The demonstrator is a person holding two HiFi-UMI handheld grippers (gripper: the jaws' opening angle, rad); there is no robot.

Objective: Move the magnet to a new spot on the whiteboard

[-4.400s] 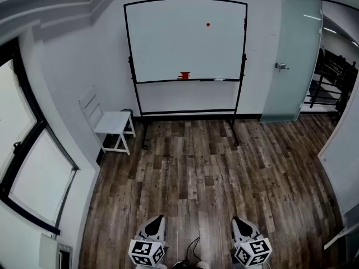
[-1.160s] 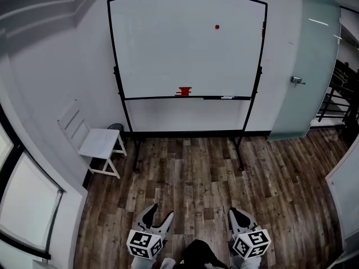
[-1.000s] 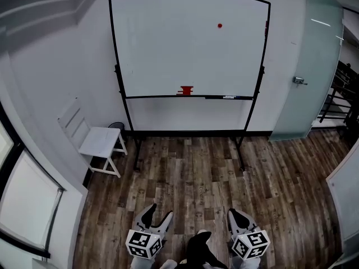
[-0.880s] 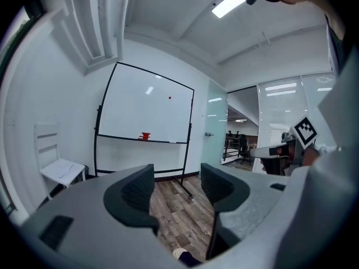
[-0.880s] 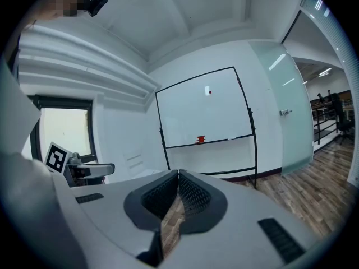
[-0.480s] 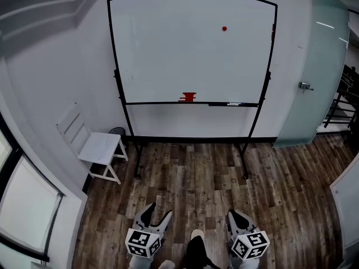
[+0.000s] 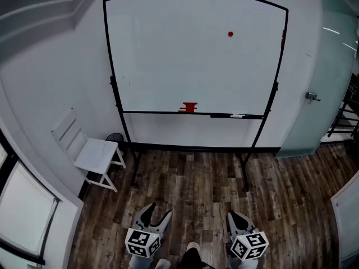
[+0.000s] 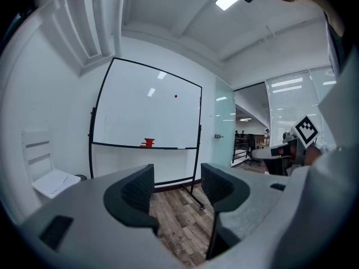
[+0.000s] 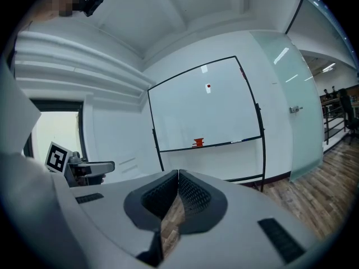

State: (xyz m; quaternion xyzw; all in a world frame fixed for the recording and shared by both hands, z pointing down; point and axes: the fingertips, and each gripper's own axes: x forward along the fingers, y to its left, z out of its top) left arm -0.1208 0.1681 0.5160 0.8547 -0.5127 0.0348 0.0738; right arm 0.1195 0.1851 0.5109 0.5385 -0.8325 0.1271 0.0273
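Note:
A small red round magnet [image 7: 230, 34] sticks high on the right half of the whiteboard [image 7: 168, 55], also seen as the magnet [image 8: 175, 96] and the magnet [image 9: 208, 86] in the gripper views. The whiteboard stands on a black wheeled frame several steps ahead. My left gripper [image 7: 156, 216] is low at the bottom of the head view, jaws open and empty; in its own view the left gripper [image 8: 176, 190] shows a wide gap. My right gripper [image 7: 235, 218] is beside it, jaws shut with nothing between them, as the right gripper [image 9: 177, 179] shows.
A red eraser [image 7: 190, 106] and a marker [image 7: 236, 116] lie on the board's tray. A white chair [image 7: 92, 153] stands by the left wall. A frosted glass door [image 7: 331, 77] is at the right. Dark wooden floor [image 7: 196, 189] lies between me and the board.
The whiteboard has grown larger and nearer in the head view as I walk toward it. Both grippers stay low in the same pose.

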